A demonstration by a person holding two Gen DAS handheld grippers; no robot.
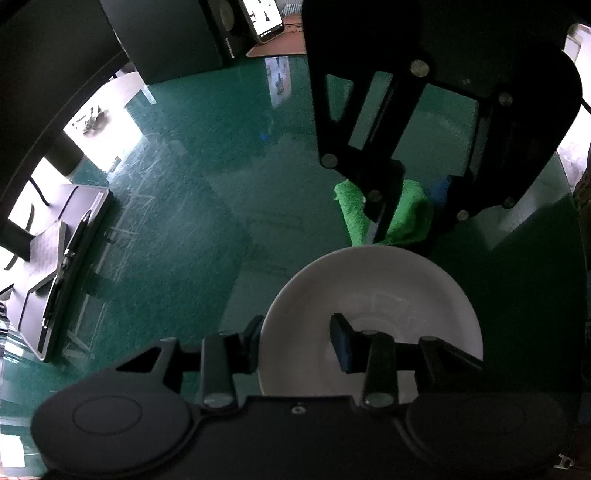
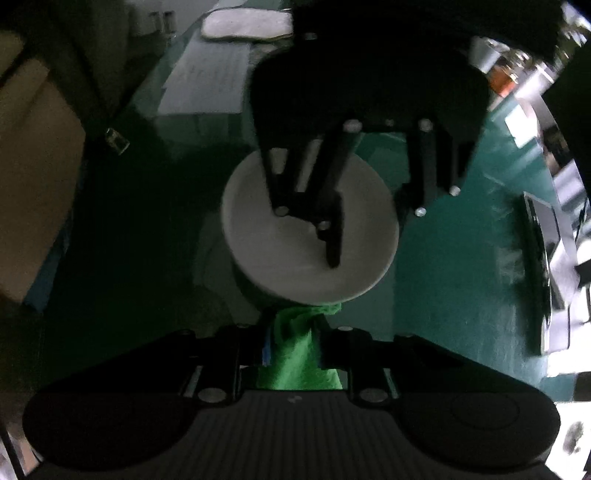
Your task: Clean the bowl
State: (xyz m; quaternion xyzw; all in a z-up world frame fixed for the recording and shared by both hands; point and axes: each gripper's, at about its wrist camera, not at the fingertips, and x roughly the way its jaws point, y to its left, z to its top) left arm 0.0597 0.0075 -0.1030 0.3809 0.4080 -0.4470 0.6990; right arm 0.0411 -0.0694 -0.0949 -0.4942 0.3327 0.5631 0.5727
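Note:
A white bowl (image 1: 373, 295) sits on the green glass table; it also shows in the right wrist view (image 2: 295, 258). My left gripper (image 1: 297, 343) straddles the bowl's near rim, one finger outside and one inside, with a wide gap between the pads. My right gripper (image 2: 293, 332) is shut on a green cloth (image 2: 295, 354) just short of the bowl's rim. In the left wrist view the right gripper (image 1: 410, 199) hangs beyond the bowl with the green cloth (image 1: 410, 214) pinched in it. In the right wrist view the left gripper (image 2: 369, 229) stands over the bowl.
A closed laptop (image 1: 48, 291) with a notebook and pen (image 1: 70, 251) on it lies at the table's left. A phone (image 1: 264, 18) and a dark speaker (image 1: 173, 37) stand at the far edge. A white cloth (image 2: 243, 22) and paper sheets (image 2: 207, 81) lie beyond the bowl.

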